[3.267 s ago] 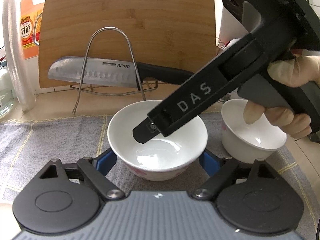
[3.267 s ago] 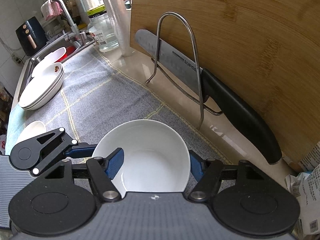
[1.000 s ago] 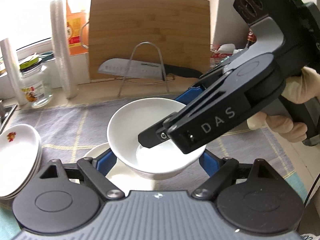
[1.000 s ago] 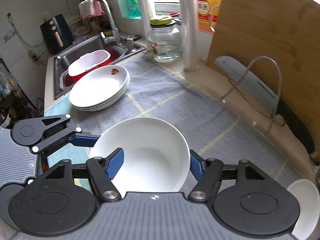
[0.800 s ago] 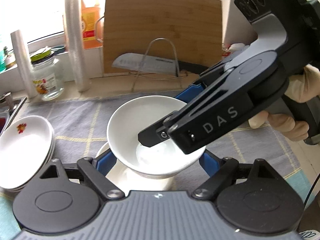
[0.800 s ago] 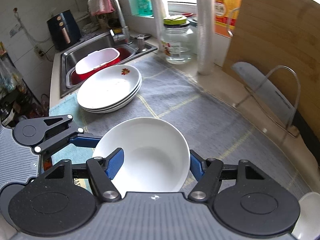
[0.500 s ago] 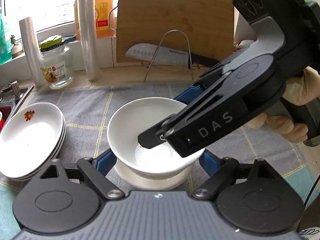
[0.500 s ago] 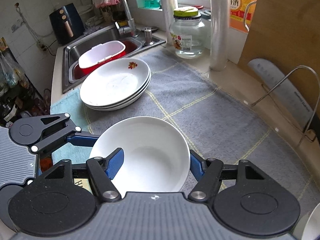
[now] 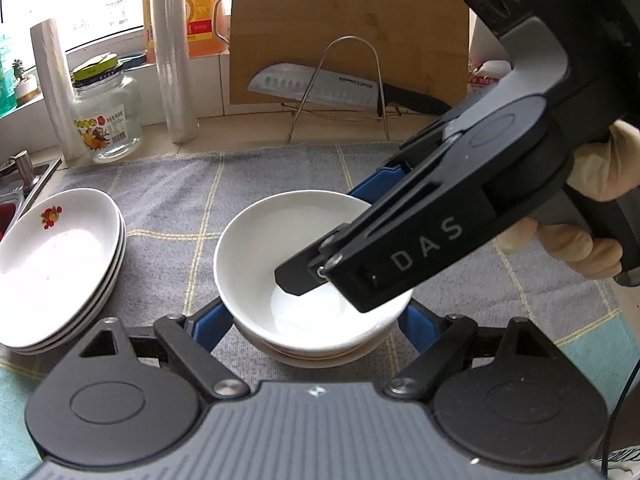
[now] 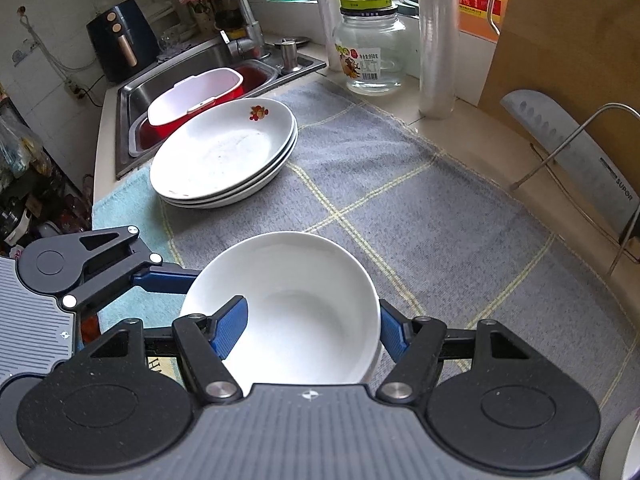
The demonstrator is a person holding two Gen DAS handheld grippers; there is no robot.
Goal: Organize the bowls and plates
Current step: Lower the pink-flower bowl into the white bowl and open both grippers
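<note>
A white bowl (image 9: 280, 264) is being nested into a second bowl (image 9: 320, 354) that sits on the grey cloth (image 9: 280, 184) of the worktop; only the lower one's rim shows beneath it. The step in hand is judged to be the stacking of bowls, near its end. The bowl's wall is pinched by the right hand-held gripper (image 10: 312, 328), one blue pad (image 10: 230, 326) inside the rim and the other outside, so it is closed onto the wall. The left hand-held gripper (image 9: 316, 320) is spread wide, its pads flanking the bowl; contact cannot be told, and nothing is clearly held by it.

Next, the bowl should be settled level in the lower one before the right grip is released, and the inner pad lifted clear without tipping it.

A stack of plates (image 10: 224, 160) lies well apart on the cloth, toward the sink (image 10: 192, 64).

The lower bowl is seen plainly only in the left wrist view, where the right hand-held gripper's body and the gloved hand (image 9: 576, 216) are also shown. The pinch on the wall, the sink and the red tub (image 10: 192, 100) are shown only in the right wrist view. The knife (image 9: 320, 86) on its rack is seen in both.
</note>
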